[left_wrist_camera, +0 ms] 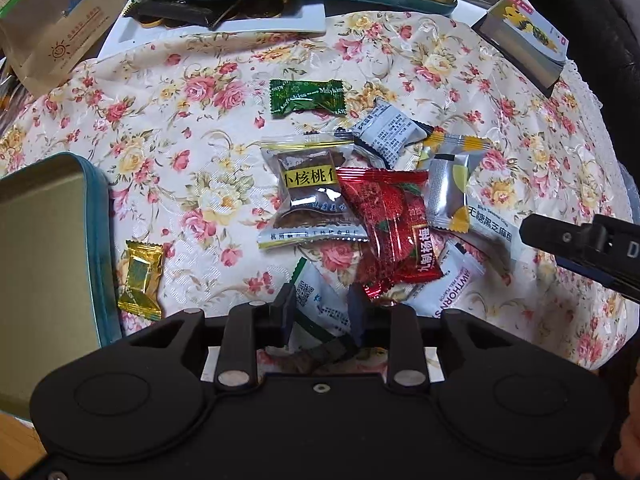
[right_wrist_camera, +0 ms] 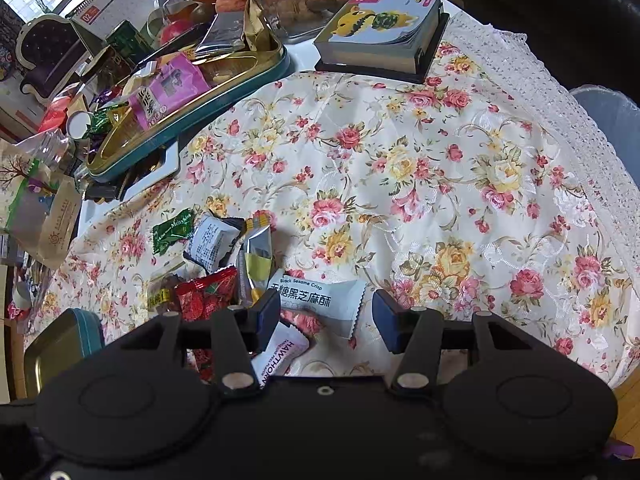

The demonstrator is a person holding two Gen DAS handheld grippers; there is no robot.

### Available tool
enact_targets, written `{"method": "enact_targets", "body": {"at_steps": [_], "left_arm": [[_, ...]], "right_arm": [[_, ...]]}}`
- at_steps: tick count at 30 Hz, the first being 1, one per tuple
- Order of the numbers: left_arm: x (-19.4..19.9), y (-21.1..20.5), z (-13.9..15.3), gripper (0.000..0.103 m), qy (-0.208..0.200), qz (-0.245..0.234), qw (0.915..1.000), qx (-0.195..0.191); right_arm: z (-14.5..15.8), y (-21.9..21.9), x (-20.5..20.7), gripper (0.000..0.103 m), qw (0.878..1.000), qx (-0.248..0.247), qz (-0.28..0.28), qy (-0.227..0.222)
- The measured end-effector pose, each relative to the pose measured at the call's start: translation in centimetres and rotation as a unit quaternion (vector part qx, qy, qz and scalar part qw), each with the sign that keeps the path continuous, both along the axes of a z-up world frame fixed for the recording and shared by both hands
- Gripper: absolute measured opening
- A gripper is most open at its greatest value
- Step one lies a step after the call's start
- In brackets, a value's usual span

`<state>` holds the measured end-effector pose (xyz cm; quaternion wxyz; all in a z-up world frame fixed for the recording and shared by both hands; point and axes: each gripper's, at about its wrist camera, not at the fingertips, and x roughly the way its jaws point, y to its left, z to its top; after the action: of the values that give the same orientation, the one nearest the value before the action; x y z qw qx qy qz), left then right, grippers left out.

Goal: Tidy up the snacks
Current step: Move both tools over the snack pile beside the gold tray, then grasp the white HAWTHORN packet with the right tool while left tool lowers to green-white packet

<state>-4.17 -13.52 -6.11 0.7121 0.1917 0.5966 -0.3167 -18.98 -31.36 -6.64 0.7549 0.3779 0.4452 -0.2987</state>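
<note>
A pile of wrapped snacks lies on the floral tablecloth: a green candy [left_wrist_camera: 307, 98], a walnut cake pack [left_wrist_camera: 310, 194], a red bayberry pack [left_wrist_camera: 390, 224], a white sesame crisp pack [right_wrist_camera: 320, 300] and a white hawthorn pack [right_wrist_camera: 280, 354]. A gold candy [left_wrist_camera: 141, 280] lies alone beside a teal tin lid [left_wrist_camera: 48, 264]. My left gripper [left_wrist_camera: 322, 310] stands open around a white-green packet [left_wrist_camera: 320, 304] at the pile's near edge. My right gripper [right_wrist_camera: 326, 314] is open, low over the sesame crisp pack.
A teal tin tray [right_wrist_camera: 192, 92] filled with snacks sits at the back, with bags and clutter around it. A block calendar with a cartoon cover [right_wrist_camera: 380, 32] stands at the far right. The cloth's lace edge [right_wrist_camera: 560, 112] runs along the right.
</note>
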Motion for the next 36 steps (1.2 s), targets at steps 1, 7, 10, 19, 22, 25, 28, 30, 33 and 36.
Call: {"method": "enact_targets", "body": {"at_steps": [1, 7, 10, 19, 22, 25, 28, 30, 33, 36], "left_arm": [[-0.1, 0.0, 0.0, 0.039, 0.0, 0.001, 1.0, 0.001], [-0.3, 0.0, -0.2, 0.04, -0.001, 0.001, 1.0, -0.005], [0.2, 0.5, -0.2, 0.039, 0.012, 0.016, 0.9997, -0.012], [0.4, 2.4, 0.1, 0.039, 0.045, -0.008, 0.9979, -0.045], [-0.2, 2.5, 0.2, 0.039, 0.034, -0.03, 0.9978, -0.049], [-0.6, 2.8, 0.7, 0.039, 0.025, -0.047, 0.9972, -0.051], [-0.7, 3.1, 1.2, 0.039, 0.017, -0.056, 0.9963, -0.063], [-0.8, 3.2, 1.1, 0.039, 0.014, -0.057, 0.9966, -0.059], [-0.7, 3.2, 0.1, 0.041, 0.035, -0.038, 0.9974, -0.051], [-0.4, 2.9, -0.3, 0.046, 0.04, -0.013, 0.9979, -0.05]], "right_arm": [[0.1, 0.0, -0.1, 0.055, 1.0, 0.002, 0.0, -0.002], [0.8, 0.2, -0.2, 0.055, 1.0, 0.01, 0.004, -0.019], [1.2, 0.5, -0.2, 0.055, 1.0, 0.012, 0.01, -0.026], [1.3, 0.6, -0.5, 0.055, 0.999, 0.022, 0.02, -0.032], [1.3, 0.8, -0.5, 0.055, 0.999, 0.027, 0.024, -0.033], [1.4, 0.9, -0.6, 0.055, 0.999, 0.025, 0.026, -0.033], [1.5, 0.6, -0.7, 0.055, 0.999, 0.027, 0.02, -0.034], [1.5, 0.4, -0.8, 0.055, 0.999, 0.029, 0.017, -0.034], [1.4, 0.6, -0.8, 0.055, 0.999, 0.03, 0.018, -0.032], [1.3, 1.0, -0.6, 0.055, 0.999, 0.03, 0.026, -0.031]]}}
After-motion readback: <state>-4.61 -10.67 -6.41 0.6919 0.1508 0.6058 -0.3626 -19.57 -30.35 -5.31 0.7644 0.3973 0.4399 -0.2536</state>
